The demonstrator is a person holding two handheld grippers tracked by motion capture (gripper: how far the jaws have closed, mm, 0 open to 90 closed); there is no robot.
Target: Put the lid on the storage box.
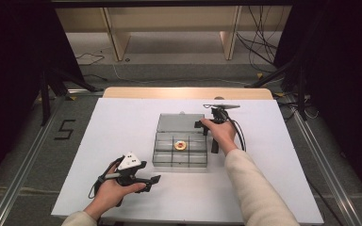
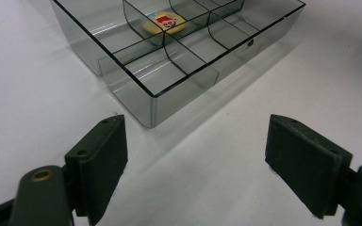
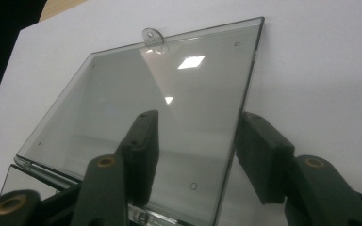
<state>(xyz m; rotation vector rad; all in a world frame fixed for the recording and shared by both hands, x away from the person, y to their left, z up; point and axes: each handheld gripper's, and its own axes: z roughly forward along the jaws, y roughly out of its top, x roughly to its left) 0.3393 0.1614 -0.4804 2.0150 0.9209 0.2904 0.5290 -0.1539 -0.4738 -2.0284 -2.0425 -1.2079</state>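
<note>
White desk [image 1: 122, 127], dark room behind. At centre sits my clear compartment box [image 1: 180, 151], its lid [image 3: 160, 113] laid open toward 12 o'clock. Right tongs [image 3: 195, 155] straddle the lid's 3 o'clock edge, not yet clenched. Left tongs [image 2: 195, 165] are released at 7 o'clock. I judge the lid light, stiff, slippery; grip that thin edge.

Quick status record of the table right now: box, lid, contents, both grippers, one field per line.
box: clear compartment box on the white table, open
lid: clear lid swung back and up, its small tab at the far edge
contents: one round yellow token in a middle compartment; other visible compartments look empty
right gripper: right gripper open, jaws either side of the lid's side edge, not yet closed on it
left gripper: left gripper open, holding nothing, short of the box's near corner
</note>
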